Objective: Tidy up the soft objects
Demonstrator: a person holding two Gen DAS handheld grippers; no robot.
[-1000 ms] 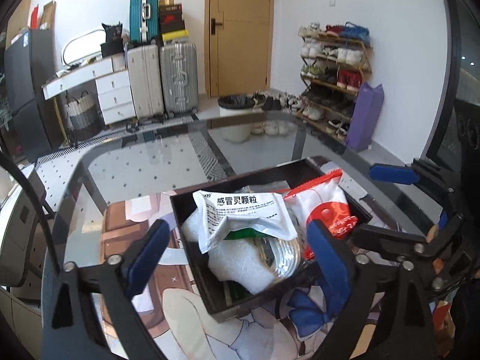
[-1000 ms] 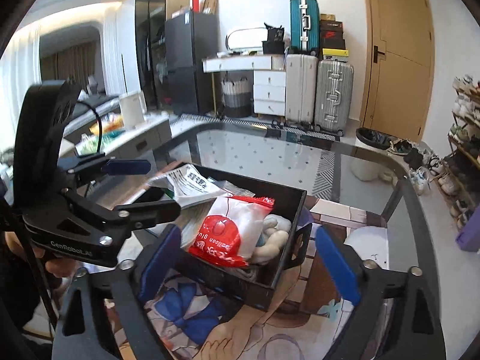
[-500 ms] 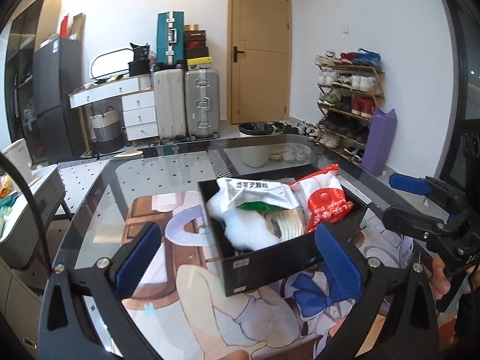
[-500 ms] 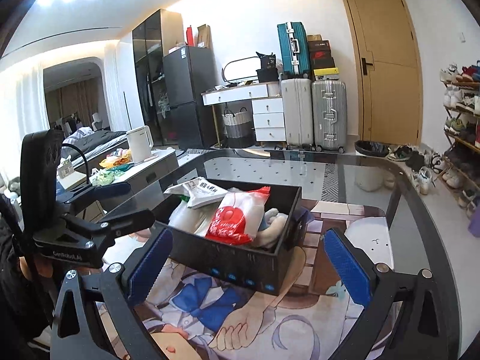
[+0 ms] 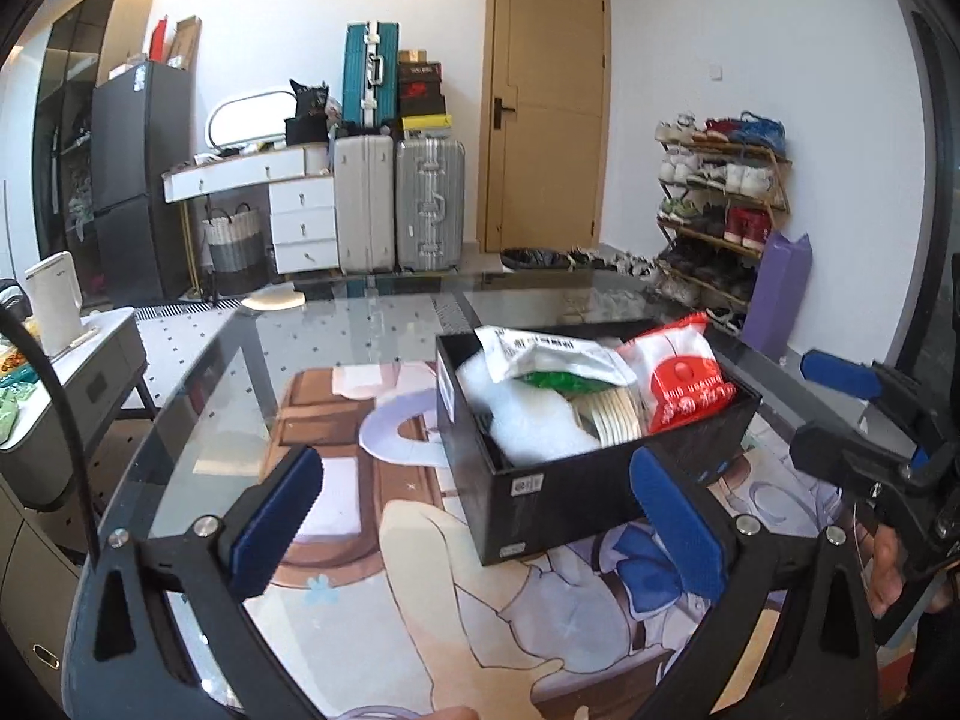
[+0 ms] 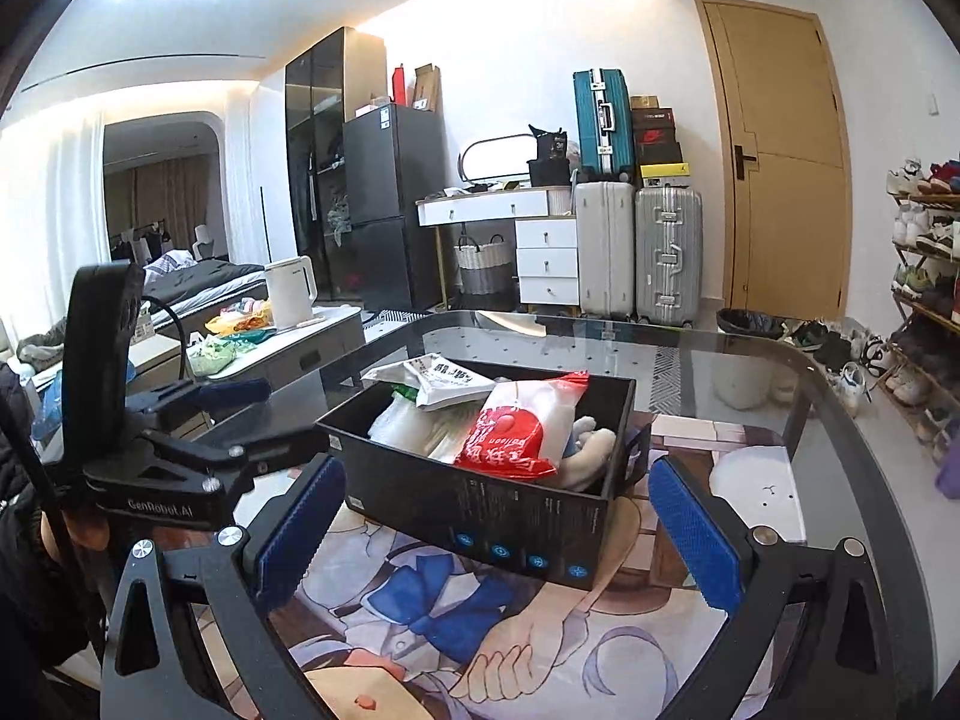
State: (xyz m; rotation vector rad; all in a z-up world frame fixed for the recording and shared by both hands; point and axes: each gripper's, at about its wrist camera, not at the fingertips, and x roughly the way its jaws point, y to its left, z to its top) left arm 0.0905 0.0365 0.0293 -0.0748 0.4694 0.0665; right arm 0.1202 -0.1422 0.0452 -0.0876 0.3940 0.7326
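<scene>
The black box (image 6: 480, 498) sits on the glass table (image 5: 198, 420), over a printed mat, and it holds the soft things packed together: a red and white bag (image 6: 522, 432) leaning on a white packet (image 5: 540, 354), a lump of white foam (image 5: 522, 420) and a plush toy (image 6: 588, 450) tucked at one end, so nothing spills over the rim. Both grippers hang back from the box, likely because the filling looks done. The left gripper (image 5: 474, 516) stands wide with nothing between its pads, and the right gripper (image 6: 480, 528) is likewise spread and empty
</scene>
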